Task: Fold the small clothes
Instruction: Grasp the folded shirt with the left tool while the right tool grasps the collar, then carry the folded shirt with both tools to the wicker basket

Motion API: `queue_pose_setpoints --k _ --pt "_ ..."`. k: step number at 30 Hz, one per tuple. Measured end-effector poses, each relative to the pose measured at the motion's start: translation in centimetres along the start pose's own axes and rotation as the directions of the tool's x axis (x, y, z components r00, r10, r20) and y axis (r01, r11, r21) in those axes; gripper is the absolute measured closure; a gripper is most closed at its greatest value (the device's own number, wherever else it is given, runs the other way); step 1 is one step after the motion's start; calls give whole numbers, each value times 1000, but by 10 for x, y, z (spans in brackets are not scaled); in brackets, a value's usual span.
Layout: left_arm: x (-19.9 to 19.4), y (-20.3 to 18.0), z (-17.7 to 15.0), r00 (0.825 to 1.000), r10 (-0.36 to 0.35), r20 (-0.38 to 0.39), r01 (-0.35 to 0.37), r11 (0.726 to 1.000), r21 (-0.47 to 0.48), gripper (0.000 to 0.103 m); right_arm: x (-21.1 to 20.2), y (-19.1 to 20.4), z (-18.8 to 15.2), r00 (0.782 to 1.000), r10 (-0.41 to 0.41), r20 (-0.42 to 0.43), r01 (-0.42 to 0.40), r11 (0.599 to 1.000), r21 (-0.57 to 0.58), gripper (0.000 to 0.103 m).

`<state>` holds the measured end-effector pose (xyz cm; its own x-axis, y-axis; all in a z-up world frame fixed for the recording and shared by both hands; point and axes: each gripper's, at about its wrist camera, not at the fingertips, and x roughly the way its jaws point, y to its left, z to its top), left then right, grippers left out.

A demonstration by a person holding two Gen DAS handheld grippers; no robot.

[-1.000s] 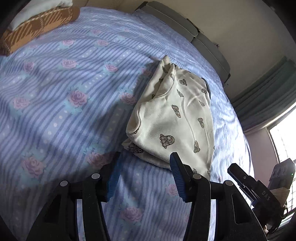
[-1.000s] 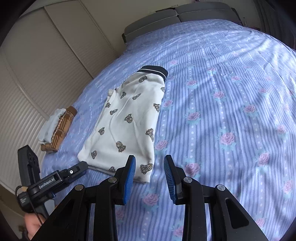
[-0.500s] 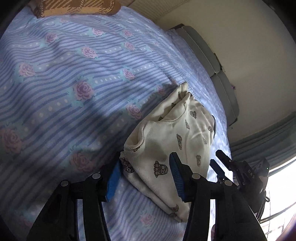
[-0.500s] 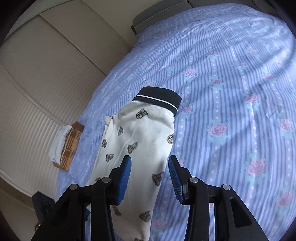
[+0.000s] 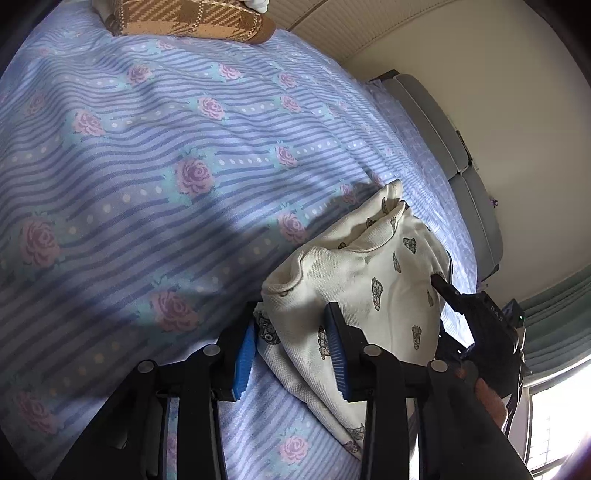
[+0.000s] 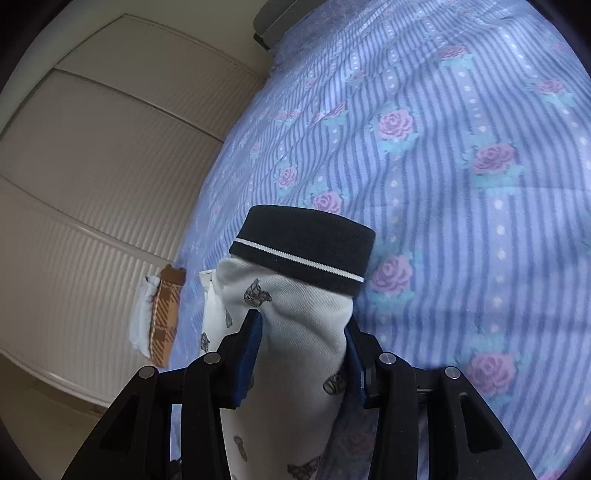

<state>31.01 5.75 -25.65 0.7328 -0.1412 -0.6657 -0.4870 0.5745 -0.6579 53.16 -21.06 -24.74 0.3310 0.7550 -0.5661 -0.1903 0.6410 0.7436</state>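
Observation:
A small cream garment (image 5: 373,288) with a dark animal print and a black cuff (image 6: 306,247) lies folded on the blue floral bedsheet (image 5: 147,155). My left gripper (image 5: 291,354) is open with its jaws around the garment's near folded corner. My right gripper (image 6: 303,354) is open, and the cuffed end of the garment (image 6: 295,314) runs between its jaws. The right gripper also shows in the left wrist view (image 5: 476,314), against the garment's far side.
A folded brown plaid cloth on a white one (image 6: 159,317) lies at the bed's edge by the ribbed closet doors (image 6: 92,184); it also shows in the left wrist view (image 5: 192,18). A grey headboard (image 5: 443,147) bounds the far end. A bright window (image 5: 554,424) is at the right.
Both grippers have moved in on the garment: the left from in front of its corner to straddling it, the right along it until the cuffed end sits between its jaws.

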Motion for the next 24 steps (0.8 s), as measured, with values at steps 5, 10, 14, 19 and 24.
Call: queue_pose_setpoints --k 5,10,14,19,24 --pt "0 1 -1 1000 -25 4 25 999 34 88 3 7 -4 1000 2 7 -2 1000 -26 78" --pt "-6 1 5 999 -48 -10 49 997 56 89 -12 8 -10 998 20 55 -19 1000 -8 86" --pt "-17 -3 11 997 -70 -11 71 994 79 90 -29 24 -11 996 27 82 -25 1000 -18 88" --pt "-40 -6 23 995 -102 -10 103 992 79 90 -49 53 -16 995 8 99 -4 999 -41 88" --pt "-69 -10 40 991 -134 -28 136 987 88 90 -72 86 -21 992 -3 126 10 998 -55 88"
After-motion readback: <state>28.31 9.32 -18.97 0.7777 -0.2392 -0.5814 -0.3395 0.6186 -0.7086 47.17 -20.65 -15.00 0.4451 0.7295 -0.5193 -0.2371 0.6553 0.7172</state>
